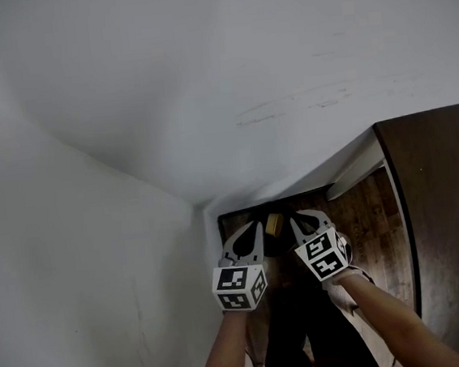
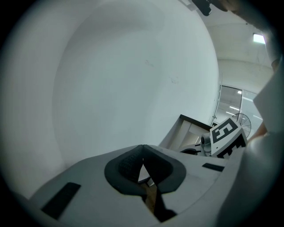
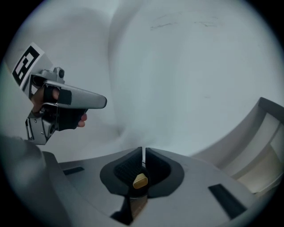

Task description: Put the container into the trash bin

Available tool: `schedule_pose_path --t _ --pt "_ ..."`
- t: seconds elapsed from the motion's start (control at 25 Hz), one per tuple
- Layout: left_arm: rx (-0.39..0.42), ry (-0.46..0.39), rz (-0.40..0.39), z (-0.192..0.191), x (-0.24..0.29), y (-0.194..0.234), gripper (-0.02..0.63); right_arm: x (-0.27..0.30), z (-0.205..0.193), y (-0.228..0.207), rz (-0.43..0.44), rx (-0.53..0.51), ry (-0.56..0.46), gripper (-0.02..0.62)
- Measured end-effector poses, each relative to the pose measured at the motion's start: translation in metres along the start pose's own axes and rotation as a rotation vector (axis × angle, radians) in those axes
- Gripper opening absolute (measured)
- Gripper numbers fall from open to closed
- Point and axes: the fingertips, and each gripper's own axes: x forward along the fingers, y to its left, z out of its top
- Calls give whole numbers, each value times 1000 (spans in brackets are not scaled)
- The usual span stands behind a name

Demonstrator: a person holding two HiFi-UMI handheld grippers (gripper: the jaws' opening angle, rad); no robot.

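Both hand-held grippers were raised side by side toward a bare room corner, and neither gripped anything. The left hand-held gripper (image 1: 253,229) was clenched, its dark pads meeting at the tips. The right hand-held gripper (image 1: 305,219) was closed to a thin slit with nothing between the pads.

A small yellow-tan piece (image 1: 274,224), probably the container or its cap, showed between the two tools. It sat at the top of a dark shape (image 1: 267,246) that looked like the trash bin. Whether it lay inside the bin or only on its edge could not be told.

The likely risk: if the piece was only perched on the edge, a knock from either tool would tip it onto the floor. The corner was tight, so a jaw could also scrape the wall.

No bench was in sight — only a dark wooden floor (image 1: 373,229), plain white walls (image 1: 242,71) with faint scuffs, and a dark brown panel (image 1: 453,220) to the right. The person's bare forearms entered from below.
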Motion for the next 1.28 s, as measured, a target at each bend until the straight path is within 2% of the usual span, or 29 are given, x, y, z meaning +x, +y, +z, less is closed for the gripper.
schedule_pose_path --t 0.68,0.92,1.28 --pt "36 -50 -18 83 -44 -42 20 -93 79 -6 -42 75 -124 11" --pt "18 -76 13 113 -65 -55 20 -127 108 -7 -35 85 -159 9" --pt "39 -104 31 149 -88 -71 20 -164 149 -13 -34 100 -218 9"
